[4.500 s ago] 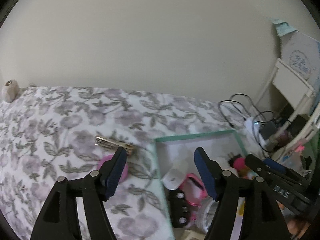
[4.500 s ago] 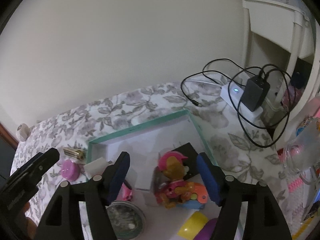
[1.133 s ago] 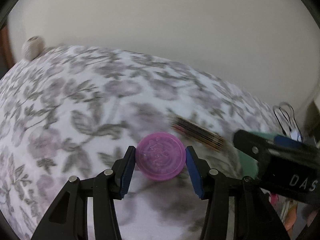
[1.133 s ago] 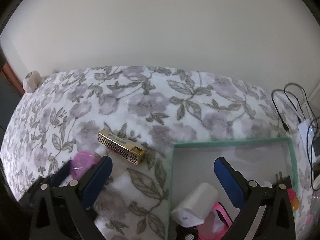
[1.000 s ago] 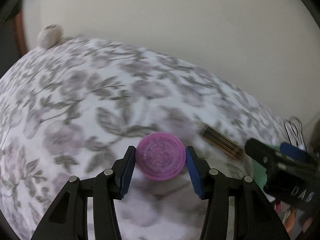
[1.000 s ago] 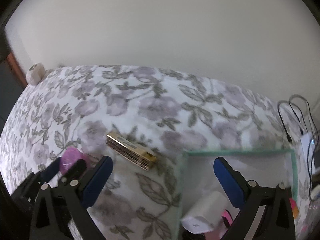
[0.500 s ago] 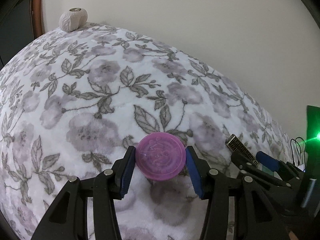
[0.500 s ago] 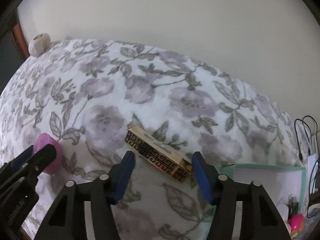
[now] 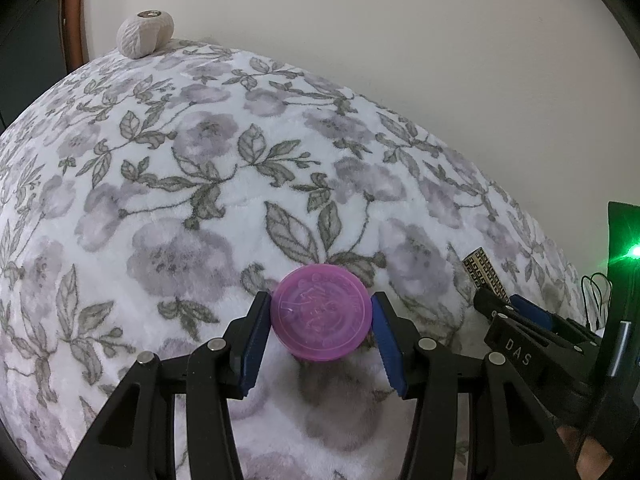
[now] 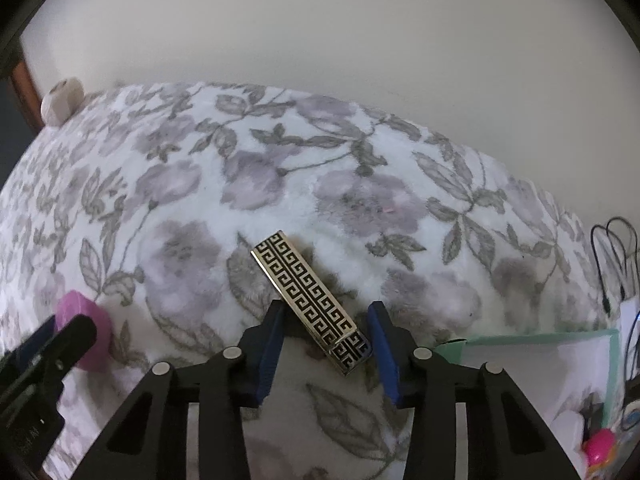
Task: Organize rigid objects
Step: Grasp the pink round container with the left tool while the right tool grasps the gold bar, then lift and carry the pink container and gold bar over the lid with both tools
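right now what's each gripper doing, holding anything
Left gripper: closed on the pink round lid.
Right gripper: jaws just closing around the gold patterned bar; whether the pads grip it cannot be told.

Black tool (image 9: 321, 334) frames, blue pads (image 9: 256, 336), silver screws.

Both wrist cams close, angled down at floral blanket (image 9: 192, 184) – shared; side by side

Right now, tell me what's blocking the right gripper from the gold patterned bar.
Nothing visible. The gold patterned bar lies diagonally on the floral blanket, its near end already between the fingers of the right gripper, whose jaws have just been closing. Whether the pads touch it yet is unclear.
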`<action>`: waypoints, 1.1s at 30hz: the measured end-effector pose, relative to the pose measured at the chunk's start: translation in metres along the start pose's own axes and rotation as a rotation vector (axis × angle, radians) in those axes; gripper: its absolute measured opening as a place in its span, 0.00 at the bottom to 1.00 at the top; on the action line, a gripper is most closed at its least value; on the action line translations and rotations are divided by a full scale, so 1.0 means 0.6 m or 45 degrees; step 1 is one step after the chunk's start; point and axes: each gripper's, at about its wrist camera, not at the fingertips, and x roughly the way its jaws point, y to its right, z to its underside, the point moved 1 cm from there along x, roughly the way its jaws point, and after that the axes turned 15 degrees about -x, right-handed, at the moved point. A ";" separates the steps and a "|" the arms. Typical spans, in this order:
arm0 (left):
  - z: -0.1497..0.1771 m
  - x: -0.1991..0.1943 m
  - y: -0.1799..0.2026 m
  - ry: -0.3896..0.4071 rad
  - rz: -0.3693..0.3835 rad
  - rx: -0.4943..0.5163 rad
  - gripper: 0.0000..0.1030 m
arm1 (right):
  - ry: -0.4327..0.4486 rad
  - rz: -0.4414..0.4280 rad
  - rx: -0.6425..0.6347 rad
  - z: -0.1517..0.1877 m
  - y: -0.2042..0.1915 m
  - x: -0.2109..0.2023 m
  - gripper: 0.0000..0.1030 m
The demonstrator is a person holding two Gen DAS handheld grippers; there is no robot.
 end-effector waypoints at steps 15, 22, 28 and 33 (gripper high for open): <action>0.010 0.017 0.007 0.008 -0.039 0.080 0.52 | -0.007 -0.009 0.026 0.012 0.001 -0.009 0.23; 0.011 0.017 0.004 0.012 -0.021 0.080 0.52 | 0.026 0.015 0.039 0.015 -0.004 -0.020 0.22; 0.006 0.004 0.002 0.011 0.002 0.059 0.52 | 0.104 -0.017 0.116 0.023 0.006 -0.054 0.22; 0.002 -0.027 0.015 0.056 0.037 0.075 0.52 | 0.208 -0.010 0.135 0.043 0.000 -0.099 0.22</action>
